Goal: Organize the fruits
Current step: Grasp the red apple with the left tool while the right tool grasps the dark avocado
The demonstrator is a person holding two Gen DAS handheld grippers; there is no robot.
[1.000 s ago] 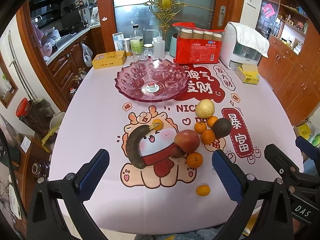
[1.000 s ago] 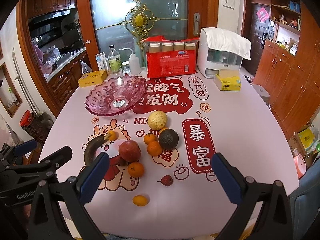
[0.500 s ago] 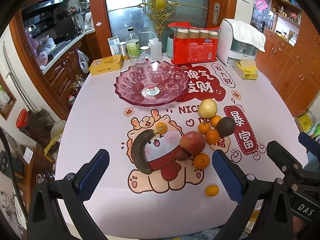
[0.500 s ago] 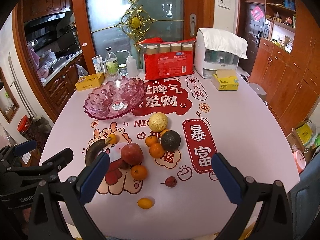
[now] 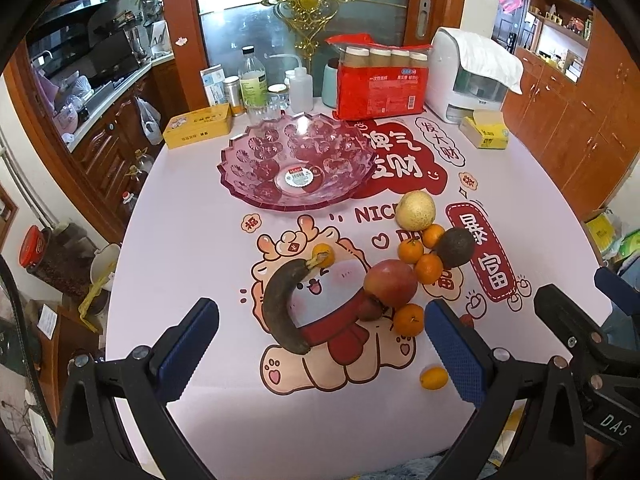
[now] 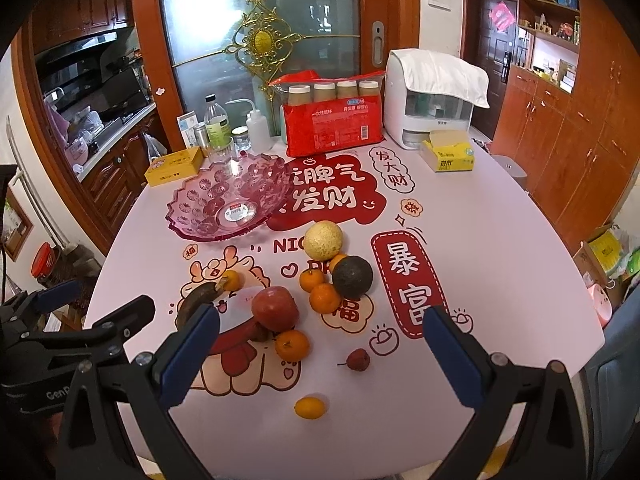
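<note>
Bright even daylight from frosted glass door point(image 6: 256, 40) behind table point(image 6: 500, 240), soft faint shadows under fruit, strong fisheye bending at edges, dark corner vignette, sharp focus

At twelve o'clock on the table point(image 6: 500, 240) stands a red package of bottles point(image 6: 332, 128); a white appliance point(image 6: 432, 100) (cloth draped over it) at one o'clock, a tissue pack point(image 6: 448, 156) before it, a yellow tin point(image 6: 174, 166) at ten o'clock.
</note>
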